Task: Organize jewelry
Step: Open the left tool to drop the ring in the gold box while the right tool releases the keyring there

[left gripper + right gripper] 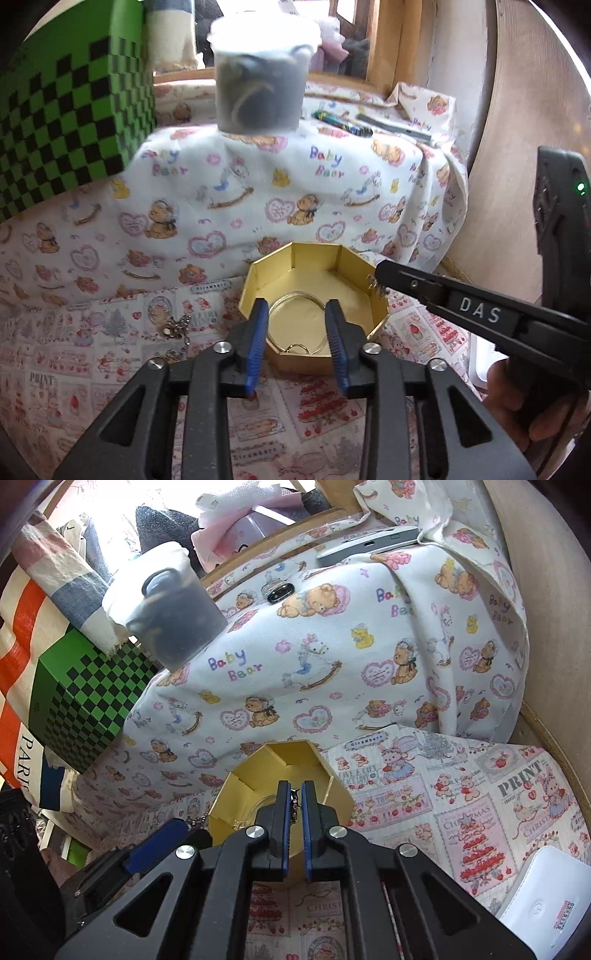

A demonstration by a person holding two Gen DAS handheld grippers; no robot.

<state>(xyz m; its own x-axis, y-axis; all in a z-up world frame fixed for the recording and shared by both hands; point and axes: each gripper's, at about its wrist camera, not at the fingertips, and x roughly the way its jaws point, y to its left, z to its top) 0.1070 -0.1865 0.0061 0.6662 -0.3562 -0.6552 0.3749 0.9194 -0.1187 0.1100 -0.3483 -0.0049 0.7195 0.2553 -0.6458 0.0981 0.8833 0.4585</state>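
A gold octagonal box (364, 280) stands open on the printed cloth, with a thin gold bangle (275, 308) and a small ring (297, 349) lying in it. My left gripper (297, 306) hovers over the box's near edge, open, its blue pads (258, 332) pressing on nothing. From the right, my right gripper (380, 275) reaches over the box's right rim, shut on a small chain piece (373, 286) that dangles from its tip. In the right wrist view the right gripper (295, 786) pinches that chain piece (294, 806) above the box (251, 775). More loose jewelry (177, 328) lies left of the box.
Behind the box rises a mound draped in bear-print cloth (295, 177), with a lidded translucent tub (258, 81) and pens (340, 122) on top. A green checkered box (66, 122) stands at the left. A white object (546, 897) lies at the right. A hand (517, 406) holds the right gripper.
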